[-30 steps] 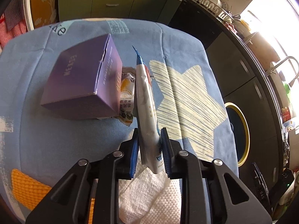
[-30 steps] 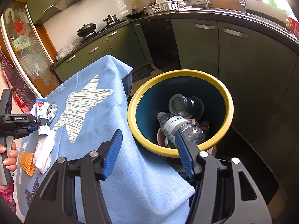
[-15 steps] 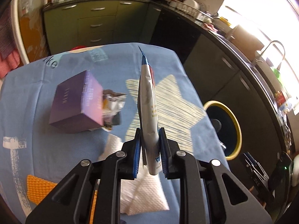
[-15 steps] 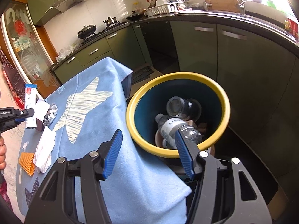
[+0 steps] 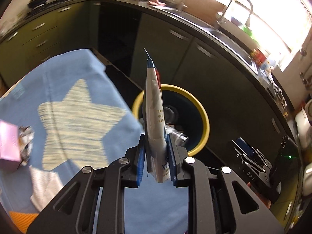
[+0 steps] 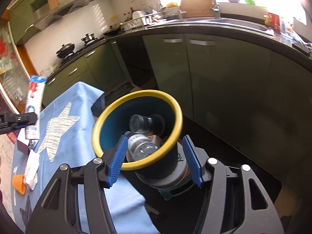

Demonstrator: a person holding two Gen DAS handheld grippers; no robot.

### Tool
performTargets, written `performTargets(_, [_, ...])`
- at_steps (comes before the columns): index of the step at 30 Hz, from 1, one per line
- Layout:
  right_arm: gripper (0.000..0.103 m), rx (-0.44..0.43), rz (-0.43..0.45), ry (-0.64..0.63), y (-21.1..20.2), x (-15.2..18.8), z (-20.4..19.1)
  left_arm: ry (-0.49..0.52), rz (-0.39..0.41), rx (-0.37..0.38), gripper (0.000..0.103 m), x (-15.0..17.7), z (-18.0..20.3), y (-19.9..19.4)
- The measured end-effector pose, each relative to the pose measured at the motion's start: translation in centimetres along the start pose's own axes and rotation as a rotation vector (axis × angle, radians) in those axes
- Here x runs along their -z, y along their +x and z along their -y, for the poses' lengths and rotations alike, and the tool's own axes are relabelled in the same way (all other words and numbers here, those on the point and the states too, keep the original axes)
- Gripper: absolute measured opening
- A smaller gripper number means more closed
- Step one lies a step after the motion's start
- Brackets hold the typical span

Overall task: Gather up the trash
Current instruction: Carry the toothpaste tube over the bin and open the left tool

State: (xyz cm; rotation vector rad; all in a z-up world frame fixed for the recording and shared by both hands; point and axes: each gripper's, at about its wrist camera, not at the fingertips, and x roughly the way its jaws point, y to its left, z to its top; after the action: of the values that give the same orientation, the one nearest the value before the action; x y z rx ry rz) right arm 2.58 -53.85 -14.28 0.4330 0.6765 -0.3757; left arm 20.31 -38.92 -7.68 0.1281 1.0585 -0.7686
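Left fingers (image 5: 141,156) clamp the tube (image 5: 155,117); right gripper (image 6: 156,157) is spread, empty. Centre the tube over the bin (image 5: 203,117) before releasing.

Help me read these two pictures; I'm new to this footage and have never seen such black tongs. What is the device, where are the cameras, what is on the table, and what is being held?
There is no robot: a person carries one two-finger tool in each hand, with a fisheye camera on each looking along its fingers.

Left wrist view: the left hand-held gripper is shut on a flattened white and blue tube, pointed toward the yellow-rimmed bin.

Right wrist view: the right hand-held gripper is open and empty, near the same bin, which holds a plastic bottle.

On the blue tablecloth lie a purple box, a foil wrapper, white paper towel and something orange.
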Motion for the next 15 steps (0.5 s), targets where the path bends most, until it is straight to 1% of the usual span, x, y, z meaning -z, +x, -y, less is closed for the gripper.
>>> performTargets(5, [0.056,0.015,-0.005,0.024,0.1,0.0,1.3,0.066,-0.058,0.018,0.021,-1.7,4.0,4.8])
performTargets(7, [0.056,0.021,-0.003,0.032,0.0,0.1,1.7,0.087,-0.070,0.016,0.021,-2.4,5.3,6.9])
performTargets(9, [0.056,0.026,0.000,0.038,-0.1,0.1,2.0,0.094,-0.081,0.025,0.021,-3.1,5.6,8.5])
performTargets(10, [0.056,0.028,0.000,0.041,-0.2,0.0,2.1,0.099,-0.087,0.025,0.024,-3.4,5.8,9.3])
performTargets(11, [0.056,0.028,0.000,0.042,-0.2,0.0,2.1,0.100,-0.092,0.021,0.032,-3.8,5.9,10.2])
performTargets(12, [0.056,0.027,0.001,0.043,-0.3,0.0,2.1,0.099,-0.095,0.025,0.036,-4.0,5.9,10.5])
performTargets(13, [0.056,0.026,0.002,0.043,-0.3,0.0,2.1,0.095,-0.095,0.031,0.040,-4.2,5.8,10.6])
performTargets(15, [0.056,0.026,0.004,0.034,-0.5,0.0,1.9,0.074,-0.076,0.054,0.047,-4.3,5.1,9.5])
